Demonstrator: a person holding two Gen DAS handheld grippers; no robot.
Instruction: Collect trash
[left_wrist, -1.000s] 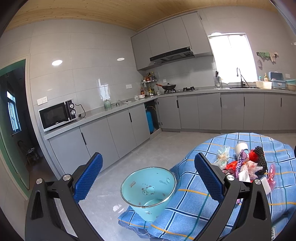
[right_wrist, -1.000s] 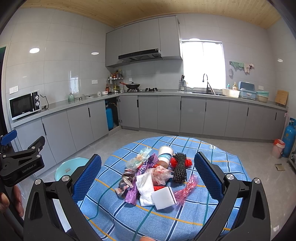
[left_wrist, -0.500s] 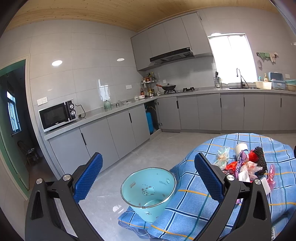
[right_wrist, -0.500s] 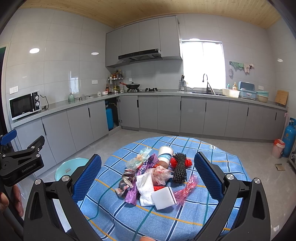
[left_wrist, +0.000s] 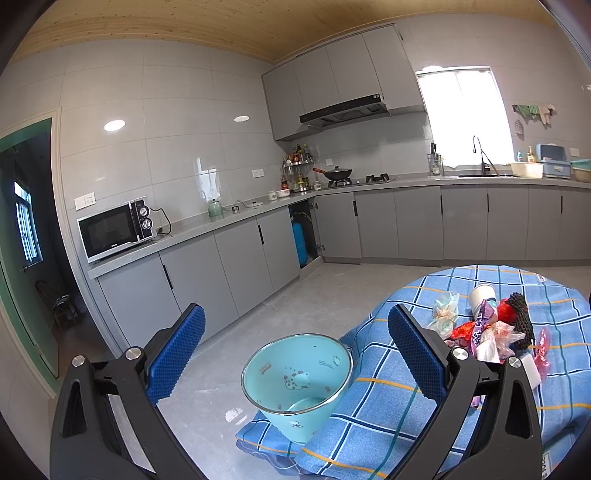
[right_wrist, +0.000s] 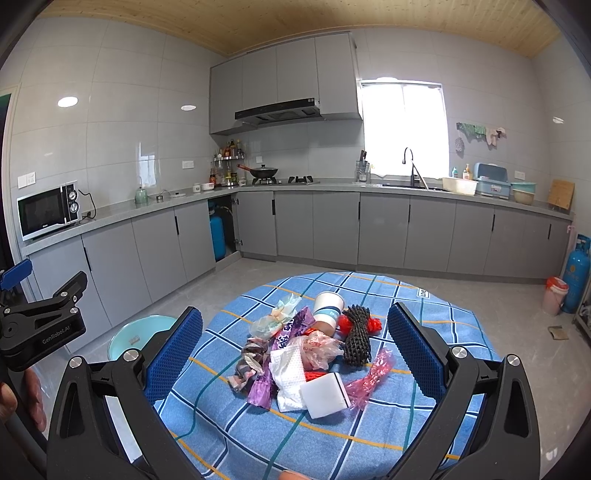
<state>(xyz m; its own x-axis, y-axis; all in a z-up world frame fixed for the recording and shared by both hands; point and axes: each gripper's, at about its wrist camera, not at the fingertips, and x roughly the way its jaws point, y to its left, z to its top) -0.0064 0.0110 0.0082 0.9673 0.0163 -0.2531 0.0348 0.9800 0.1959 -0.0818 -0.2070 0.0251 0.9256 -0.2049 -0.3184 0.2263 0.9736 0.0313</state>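
Note:
A heap of trash (right_wrist: 306, 350) lies in the middle of a round table with a blue checked cloth (right_wrist: 424, 435): a paper cup (right_wrist: 327, 312), a black net roll (right_wrist: 356, 338), a purple wrapper (right_wrist: 275, 363), a white tissue, a white block (right_wrist: 325, 395) and pink plastic (right_wrist: 371, 376). My right gripper (right_wrist: 295, 354) stands open above the table's near side, the heap between its fingers in view. A light-blue bin (left_wrist: 297, 376) stands on the floor left of the table. My left gripper (left_wrist: 295, 362) is open, framing the bin. The trash (left_wrist: 484, 328) lies to its right.
Grey kitchen cabinets run along the left and back walls, with a microwave (right_wrist: 48, 210), a hob and a sink on top. A blue gas cylinder (right_wrist: 574, 273) and a small red-rimmed bucket (right_wrist: 554, 295) stand at the far right. A hand (right_wrist: 22, 395) holds the left gripper.

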